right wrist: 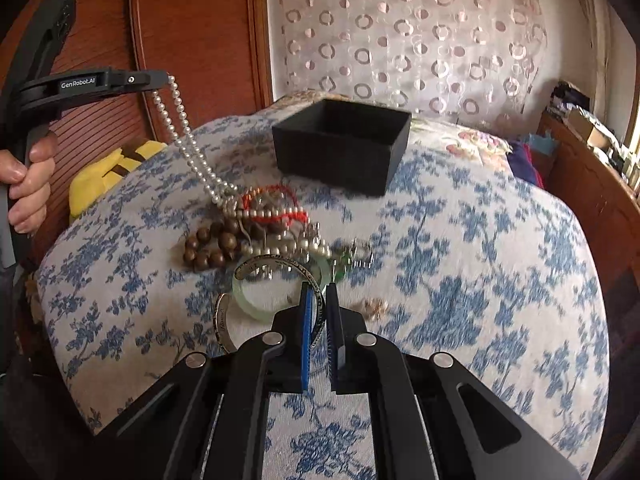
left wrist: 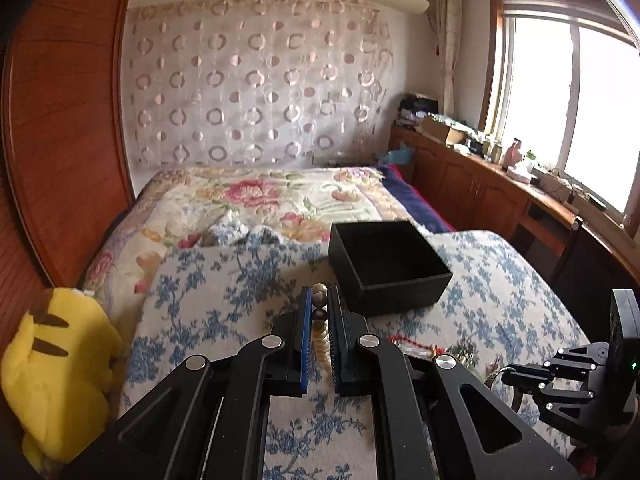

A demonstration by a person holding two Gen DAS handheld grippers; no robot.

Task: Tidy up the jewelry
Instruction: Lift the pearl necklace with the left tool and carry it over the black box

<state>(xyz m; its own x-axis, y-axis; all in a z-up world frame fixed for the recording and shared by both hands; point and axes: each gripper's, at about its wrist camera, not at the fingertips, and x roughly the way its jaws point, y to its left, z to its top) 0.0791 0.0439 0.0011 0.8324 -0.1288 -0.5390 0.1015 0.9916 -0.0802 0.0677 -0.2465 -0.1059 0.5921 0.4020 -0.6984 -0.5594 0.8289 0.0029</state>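
Your left hand-held gripper (left wrist: 320, 300) pinches the limp, slippery pearl necklace (right wrist: 188, 148); your right hand-held gripper (right wrist: 319, 294) clamps the stiff silver bangle (right wrist: 316, 322) rim, box (right wrist: 340, 152) at twelve o'clock.

Both wrist views face bed obliquely, sharing black box (left wrist: 388, 268), apparently near.

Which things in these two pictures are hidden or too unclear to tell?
- Black box floor: both views, hidden by its own walls and darkness.
- Pearl necklace lower end: right wrist view, lost in the jewelry pile.
- Metal bangle inscription: right wrist view, too small; partly behind the right gripper.
- Small trinket: right wrist view, blurred.
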